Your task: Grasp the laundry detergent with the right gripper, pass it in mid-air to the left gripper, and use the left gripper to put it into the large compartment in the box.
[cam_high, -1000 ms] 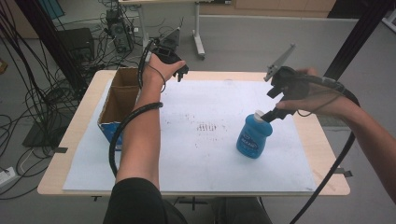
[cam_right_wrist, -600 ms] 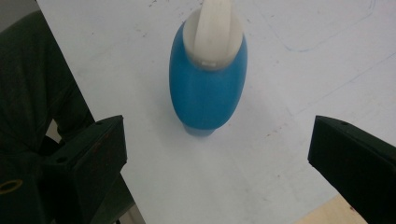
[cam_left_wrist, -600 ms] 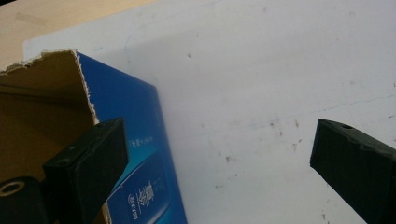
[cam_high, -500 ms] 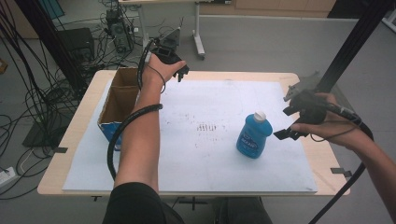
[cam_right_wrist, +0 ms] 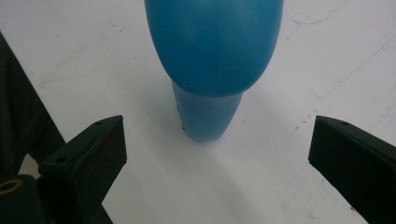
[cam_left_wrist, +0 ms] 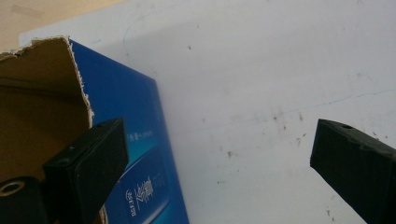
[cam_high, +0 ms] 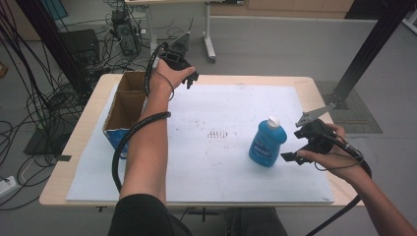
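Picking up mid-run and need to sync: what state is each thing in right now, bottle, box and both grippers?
Blue bottle: upright on the white sheet, white cap on, not gripped.
Cardboard box: open at the top, at the table's left side; the inside that shows looks empty.
Right gripper: open, beside the bottle, jaws wide apart and off it.
Left gripper: open, raised over the far edge near the box, holding nothing.
White sheet: flat, scuffed with dark marks.
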The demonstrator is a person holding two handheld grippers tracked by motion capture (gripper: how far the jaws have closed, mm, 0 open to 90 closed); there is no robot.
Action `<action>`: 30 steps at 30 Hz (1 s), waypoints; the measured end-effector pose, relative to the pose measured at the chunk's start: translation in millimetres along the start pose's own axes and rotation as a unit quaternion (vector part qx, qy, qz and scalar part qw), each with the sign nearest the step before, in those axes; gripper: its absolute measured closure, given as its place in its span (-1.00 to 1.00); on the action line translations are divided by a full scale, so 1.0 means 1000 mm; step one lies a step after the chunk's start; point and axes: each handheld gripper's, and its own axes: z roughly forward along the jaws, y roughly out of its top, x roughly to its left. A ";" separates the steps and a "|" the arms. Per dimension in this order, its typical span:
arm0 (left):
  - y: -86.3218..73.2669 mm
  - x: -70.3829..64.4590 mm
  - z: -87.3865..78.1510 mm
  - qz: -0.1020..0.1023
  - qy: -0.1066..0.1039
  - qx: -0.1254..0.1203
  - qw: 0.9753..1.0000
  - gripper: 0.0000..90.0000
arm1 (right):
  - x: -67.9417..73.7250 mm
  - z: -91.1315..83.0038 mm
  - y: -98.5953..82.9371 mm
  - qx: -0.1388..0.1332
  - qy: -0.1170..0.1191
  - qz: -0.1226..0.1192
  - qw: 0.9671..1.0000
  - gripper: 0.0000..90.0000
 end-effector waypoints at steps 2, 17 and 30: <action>0.000 0.000 0.001 -0.001 0.000 -0.002 1.000 -0.89 | 0.001 0.006 -0.003 -0.004 -0.003 0.002 1.000 -0.91; -0.002 0.002 0.008 0.002 0.001 0.007 1.000 -0.89 | 0.009 0.045 -0.018 -0.056 -0.021 0.039 0.998 -0.92; -0.001 -0.001 0.009 0.005 0.001 0.009 1.000 -0.89 | 0.010 0.062 -0.024 -0.098 -0.035 0.054 0.993 -0.92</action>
